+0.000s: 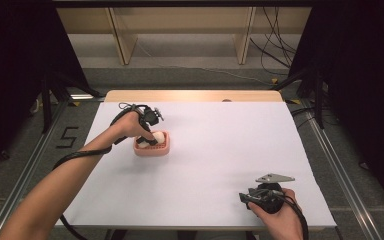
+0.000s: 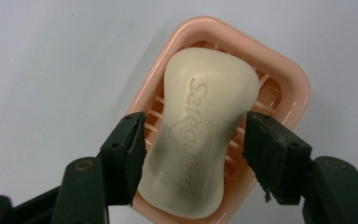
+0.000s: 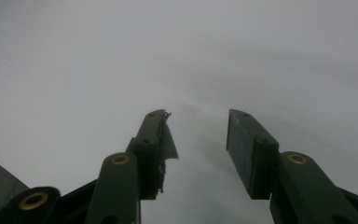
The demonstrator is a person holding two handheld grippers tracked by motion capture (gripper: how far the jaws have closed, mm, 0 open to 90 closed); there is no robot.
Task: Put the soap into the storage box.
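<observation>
Left forearm enters from the lower left of the high view and reaches diagonally forward across the table (image 1: 220,165), which is covered in white. The left hand (image 1: 128,129) sits above the left gripper (image 1: 145,140), whose nose tips down into a pink soap dish (image 1: 162,150) on the left-centre of the sheet.

Left gripper view: the left gripper (image 2: 193,142) has its two black jaws on either side of a cream bar of soap (image 2: 200,130) with embossed lettering. The left jaw presses against the bar's flank; the right jaw is at the opposite flank, touching or just off it, so the bar is grasped across its narrow waist. The bar lies lengthwise in the dish (image 2: 289,84), over the slotted floor.

Right hand (image 1: 277,212) rests at the near right edge of the table, wrapped around the right gripper (image 1: 245,197), pointing left, grey plate on top. Right gripper view: the right gripper (image 3: 198,140) jaws are parted, nothing between them, white surface beyond.
</observation>
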